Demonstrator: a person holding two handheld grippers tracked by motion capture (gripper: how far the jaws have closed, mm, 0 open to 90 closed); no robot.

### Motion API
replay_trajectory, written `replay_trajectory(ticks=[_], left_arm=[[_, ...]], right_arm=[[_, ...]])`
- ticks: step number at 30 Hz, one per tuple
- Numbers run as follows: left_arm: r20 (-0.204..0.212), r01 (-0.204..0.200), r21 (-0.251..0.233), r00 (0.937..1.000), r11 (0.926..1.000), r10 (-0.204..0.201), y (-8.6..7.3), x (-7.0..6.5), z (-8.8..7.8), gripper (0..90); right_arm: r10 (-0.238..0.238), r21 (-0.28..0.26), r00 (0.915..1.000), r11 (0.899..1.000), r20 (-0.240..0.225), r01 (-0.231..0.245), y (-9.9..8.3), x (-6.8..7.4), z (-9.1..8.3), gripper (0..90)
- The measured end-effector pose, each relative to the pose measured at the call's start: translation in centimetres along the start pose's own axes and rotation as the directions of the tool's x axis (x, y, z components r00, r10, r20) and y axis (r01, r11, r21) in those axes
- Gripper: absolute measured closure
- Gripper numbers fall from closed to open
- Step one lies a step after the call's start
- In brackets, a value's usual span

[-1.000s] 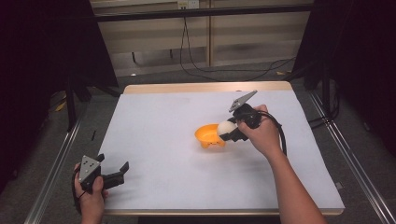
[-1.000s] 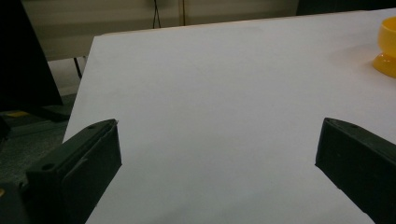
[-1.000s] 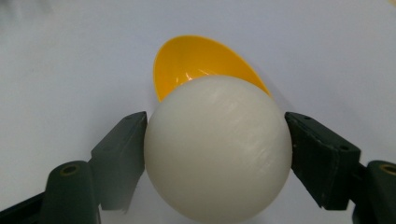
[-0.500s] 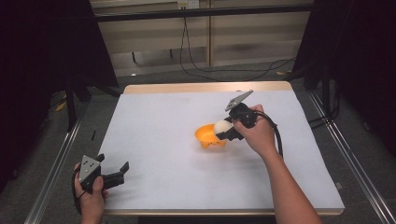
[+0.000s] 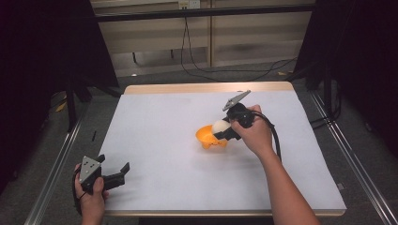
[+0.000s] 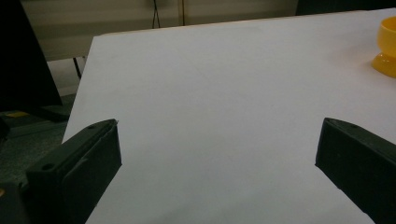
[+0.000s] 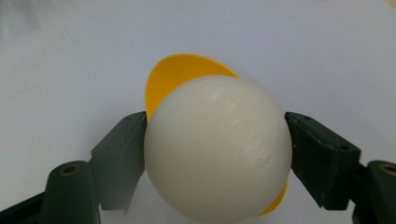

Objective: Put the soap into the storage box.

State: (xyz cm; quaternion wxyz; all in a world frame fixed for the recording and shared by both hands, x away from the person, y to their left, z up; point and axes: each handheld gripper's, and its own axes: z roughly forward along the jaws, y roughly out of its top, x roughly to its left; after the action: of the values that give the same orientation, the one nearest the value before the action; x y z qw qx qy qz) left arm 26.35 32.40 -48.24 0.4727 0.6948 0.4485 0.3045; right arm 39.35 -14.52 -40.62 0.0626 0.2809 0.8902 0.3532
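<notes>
An orange bowl (image 5: pixel 206 137) stands near the middle of the white table (image 5: pixel 159 122). My right gripper (image 5: pixel 219 130) is shut on a white ball (image 5: pixel 219 126) and holds it just above the bowl's right rim. In the right gripper view the white ball (image 7: pixel 217 147) is pressed between both black pads, with the orange bowl (image 7: pixel 180 74) right beneath and behind it. My left gripper (image 5: pixel 119 174) rests at the table's front left corner, open with nothing between its jaws. In the left gripper view the orange bowl (image 6: pixel 386 46) sits far off at the right edge.
The table's wooden edge (image 5: pixel 206 87) runs along the far side. Metal rails (image 5: pixel 56 164) flank the table on both sides. Cables (image 5: pixel 197 65) lie on the floor beyond the far edge.
My right gripper with the ball has shifted slightly left, closer over the bowl. The left gripper has kept still.
</notes>
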Motion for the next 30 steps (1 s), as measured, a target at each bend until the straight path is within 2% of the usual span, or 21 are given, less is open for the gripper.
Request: replay_trajectory(ticks=[2, 12, 21, 30], left_arm=[[0.0, 0.0, 0.0, 1.0, 1.0, 0.0, 0.0, 0.0, 0.0, 0.0], [0.0, 0.0, 0.0, 1.0, 1.0, 0.0, 0.0, 0.0, 0.0, 0.0], [0.001, 0.0, 0.0, 1.0, 1.0, 0.0, 0.0, 0.0, 0.0, 0.0], [0.001, 0.0, 0.0, 1.0, 1.0, 0.0, 0.0, 0.0, 0.0, 0.0]], right_arm=[[0.001, -0.008, 0.9999, 1.0, -0.01, -0.001, 0.0, 0.0, 0.2, 23.9], [0.013, -0.014, 0.9999, 1.0, 0.002, -0.013, 0.3, 0.0, 0.6, 23.9], [0.043, -0.013, 0.9986, 0.999, 0.03, -0.043, 0.6, 0.4, 1.1, 23.8], [0.034, -0.011, 0.9987, 0.999, 0.037, -0.034, 0.8, 0.7, 1.5, 23.9]])
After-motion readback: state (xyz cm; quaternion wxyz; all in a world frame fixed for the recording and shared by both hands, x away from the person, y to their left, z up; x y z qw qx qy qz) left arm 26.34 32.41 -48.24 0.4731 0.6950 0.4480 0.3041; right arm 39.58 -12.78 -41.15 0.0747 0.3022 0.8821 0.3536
